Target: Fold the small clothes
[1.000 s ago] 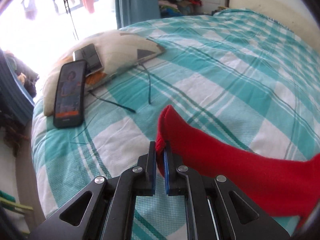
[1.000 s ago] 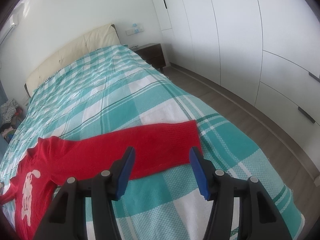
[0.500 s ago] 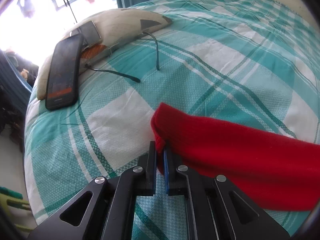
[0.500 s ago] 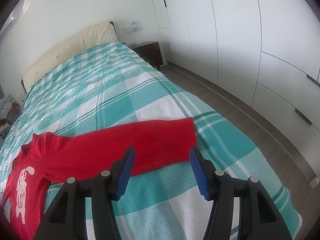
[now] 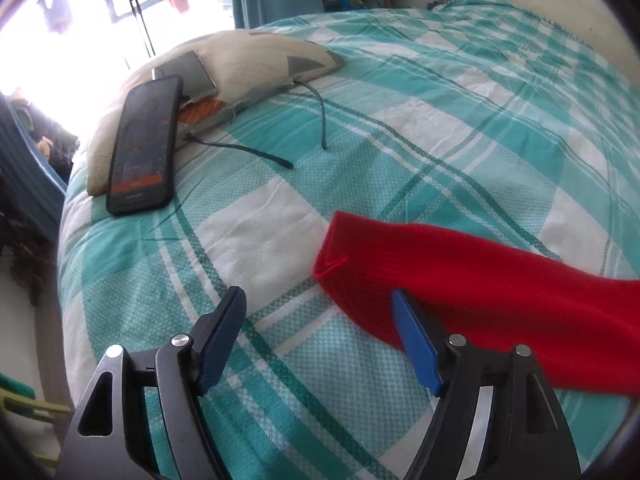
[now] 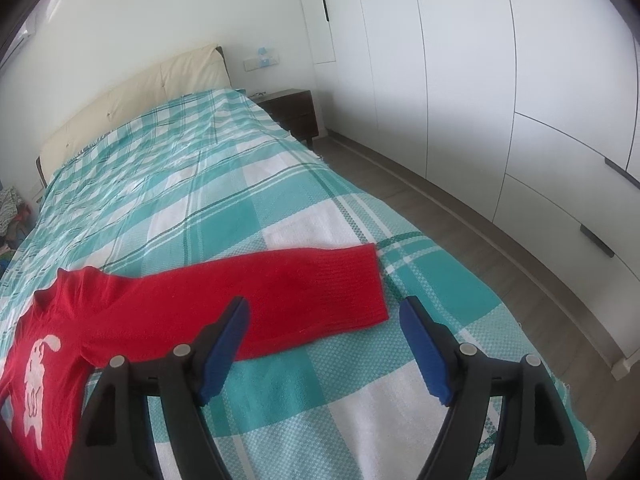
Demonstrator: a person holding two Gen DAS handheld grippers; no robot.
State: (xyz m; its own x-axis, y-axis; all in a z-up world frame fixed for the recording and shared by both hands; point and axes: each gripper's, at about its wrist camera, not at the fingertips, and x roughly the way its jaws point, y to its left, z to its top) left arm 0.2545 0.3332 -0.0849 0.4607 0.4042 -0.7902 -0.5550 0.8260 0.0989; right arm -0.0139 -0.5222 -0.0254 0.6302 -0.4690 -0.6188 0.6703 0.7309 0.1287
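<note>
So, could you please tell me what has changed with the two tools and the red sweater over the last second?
The left tool was shut on the cuff of the left sleeve; it has now opened and let go, and the sleeve lies flat on the bedspread. The right tool stayed open above the right sleeve, which has not shifted. The phone stayed on the pillow.

Both cameras sit low and close over the bed, each looking forward past its own fingers at frame bottom. The left view faces the window, the right view the headboard and wardrobe. Both share the sweater.
</note>
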